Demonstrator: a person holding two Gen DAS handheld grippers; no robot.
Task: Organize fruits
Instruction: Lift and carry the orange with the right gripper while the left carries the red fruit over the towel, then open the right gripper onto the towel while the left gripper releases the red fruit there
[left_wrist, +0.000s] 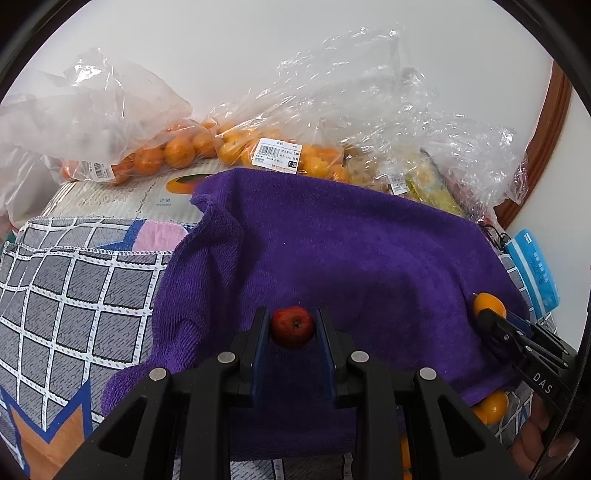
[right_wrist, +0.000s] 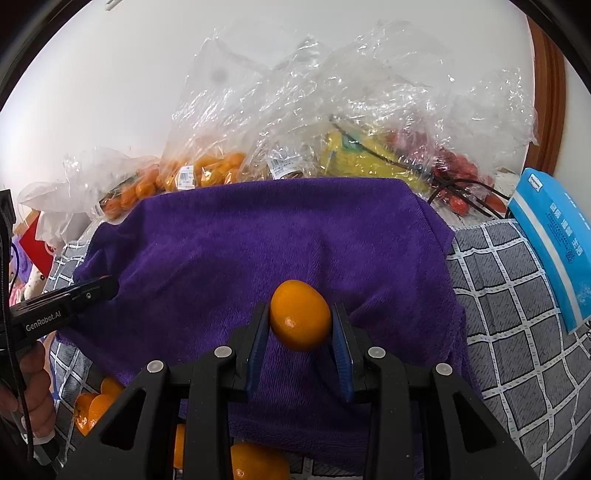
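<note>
In the left wrist view my left gripper (left_wrist: 293, 326) is shut on a small red fruit (left_wrist: 293, 326), held just above the purple towel (left_wrist: 332, 251). My right gripper (right_wrist: 300, 321) is shut on an orange kumquat-like fruit (right_wrist: 300, 319) over the same towel (right_wrist: 258, 236). The right gripper also shows at the right edge of the left wrist view, its orange fruit (left_wrist: 488, 303) peeking past the fingers. The left gripper's fingers (right_wrist: 92, 290) reach in from the left of the right wrist view. Loose orange fruits (right_wrist: 92, 406) lie off the towel's near left corner.
Clear plastic bags of orange fruit (left_wrist: 177, 151) and of red fruit (right_wrist: 458, 166) line the back by the white wall. A checked cloth (right_wrist: 517, 295) lies under the towel. A blue packet (right_wrist: 554, 243) sits at the right. A hand (right_wrist: 33, 391) grips the left handle.
</note>
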